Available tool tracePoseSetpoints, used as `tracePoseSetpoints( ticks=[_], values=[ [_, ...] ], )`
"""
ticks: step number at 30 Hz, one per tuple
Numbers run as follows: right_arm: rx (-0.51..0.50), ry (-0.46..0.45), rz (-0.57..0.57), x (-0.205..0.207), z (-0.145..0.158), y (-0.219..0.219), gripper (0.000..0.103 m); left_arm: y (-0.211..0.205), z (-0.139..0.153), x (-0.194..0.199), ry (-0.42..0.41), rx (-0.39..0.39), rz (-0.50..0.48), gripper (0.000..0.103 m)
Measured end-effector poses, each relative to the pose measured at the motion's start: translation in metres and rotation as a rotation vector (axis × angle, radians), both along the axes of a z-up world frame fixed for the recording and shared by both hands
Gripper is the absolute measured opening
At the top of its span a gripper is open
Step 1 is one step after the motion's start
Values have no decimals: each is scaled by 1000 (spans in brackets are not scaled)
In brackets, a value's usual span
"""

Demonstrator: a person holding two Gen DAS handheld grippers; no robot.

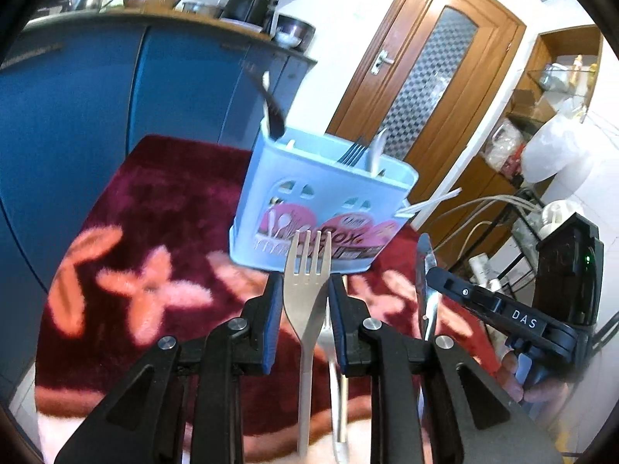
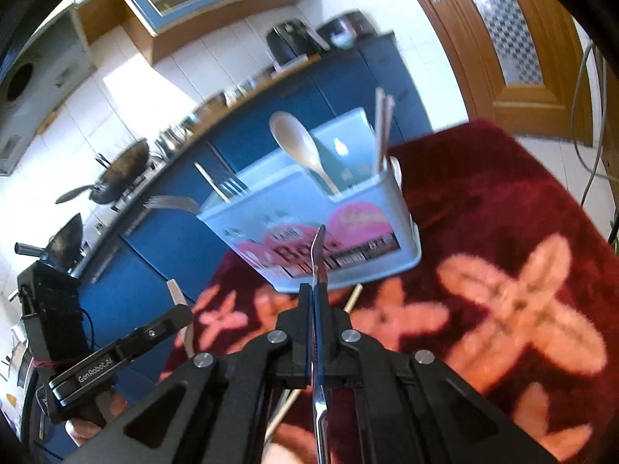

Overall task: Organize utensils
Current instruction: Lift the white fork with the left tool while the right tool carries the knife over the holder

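Observation:
A silver fork (image 1: 306,282) stands tines-up between the blue pads of my left gripper (image 1: 305,301), which is shut on it above the cloth. To its right, my right gripper (image 1: 428,282) is shut on a table knife (image 1: 423,259). In the right wrist view the knife blade (image 2: 319,255) sticks out edge-on from the closed right gripper (image 2: 314,294). The left gripper (image 2: 183,313) is at the lower left there. Ahead of both stands the light blue utensil holder (image 1: 321,208) (image 2: 309,212) with forks, a pale spoon (image 2: 298,147) and chopsticks (image 2: 383,127) in it.
The table has a dark red floral cloth (image 1: 154,212) (image 2: 503,232). A loose chopstick (image 2: 354,297) lies by the holder's base, and another steel utensil (image 1: 336,386) lies under my left gripper. Blue cabinets (image 1: 77,96) stand behind, a wooden door (image 1: 425,77) and cables (image 1: 483,208) to the right.

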State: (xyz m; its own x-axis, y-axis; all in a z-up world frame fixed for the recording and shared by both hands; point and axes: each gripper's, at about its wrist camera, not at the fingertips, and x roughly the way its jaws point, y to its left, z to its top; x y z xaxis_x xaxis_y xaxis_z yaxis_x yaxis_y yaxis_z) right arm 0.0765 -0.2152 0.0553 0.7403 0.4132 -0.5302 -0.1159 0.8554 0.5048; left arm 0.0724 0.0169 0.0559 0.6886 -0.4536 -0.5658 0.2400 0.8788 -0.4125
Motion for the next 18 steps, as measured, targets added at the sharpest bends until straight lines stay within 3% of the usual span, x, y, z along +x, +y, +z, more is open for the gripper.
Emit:
tracePoseSetpoints(
  ticks=[5,11,18],
  values=[
    [-50,-119,-41,-13,29,2,2,-1,14,-4,-41,-14,-16,0],
    [-97,-196,-54,-19,51,4,2,-2,17,-2,-49,-14,-18,0],
    [-145,-273,-72,-20,75,5,2,0,40,-4,-119,-5,0,0]
  ],
)
